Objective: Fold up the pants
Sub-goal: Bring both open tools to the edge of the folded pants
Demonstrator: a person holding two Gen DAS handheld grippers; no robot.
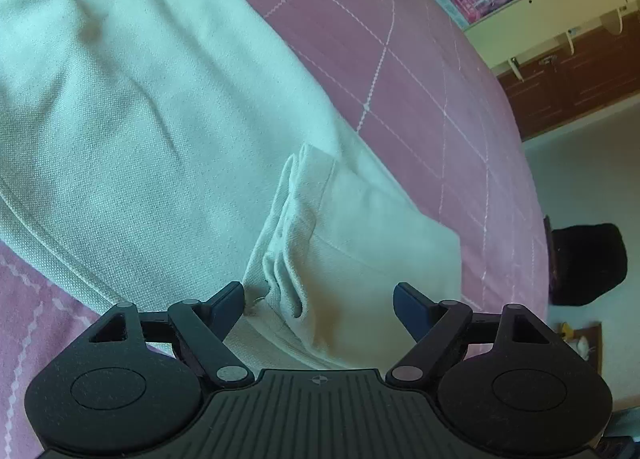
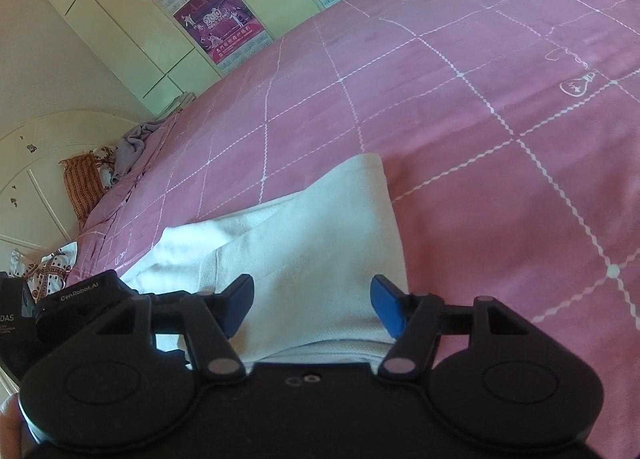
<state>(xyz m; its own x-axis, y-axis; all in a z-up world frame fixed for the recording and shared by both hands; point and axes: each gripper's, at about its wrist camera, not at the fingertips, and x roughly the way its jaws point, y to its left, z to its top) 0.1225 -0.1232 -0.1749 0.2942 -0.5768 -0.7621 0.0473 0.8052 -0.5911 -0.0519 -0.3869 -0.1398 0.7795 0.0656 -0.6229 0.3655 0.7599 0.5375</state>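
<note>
Cream-white pants (image 1: 140, 131) lie spread on a pink checked bedspread (image 1: 380, 71). In the left wrist view a bunched, layered fold of the fabric (image 1: 296, 243) sits just ahead of my left gripper (image 1: 319, 305), which is open and holds nothing. In the right wrist view a flat end of the pants (image 2: 316, 235) lies on the bedspread (image 2: 500, 139) between and ahead of the fingers of my right gripper (image 2: 312, 305), which is open and empty just above the cloth. The other gripper's body (image 2: 80, 299) shows at the lower left.
A cream wardrobe with purple posters (image 2: 216, 27) stands beyond the bed. Pillows and crumpled cloth (image 2: 104, 163) lie at the bed's far left. In the left wrist view the bed edge drops to the floor at right, with a dark object (image 1: 584, 263) and brown drawers (image 1: 576, 87) there.
</note>
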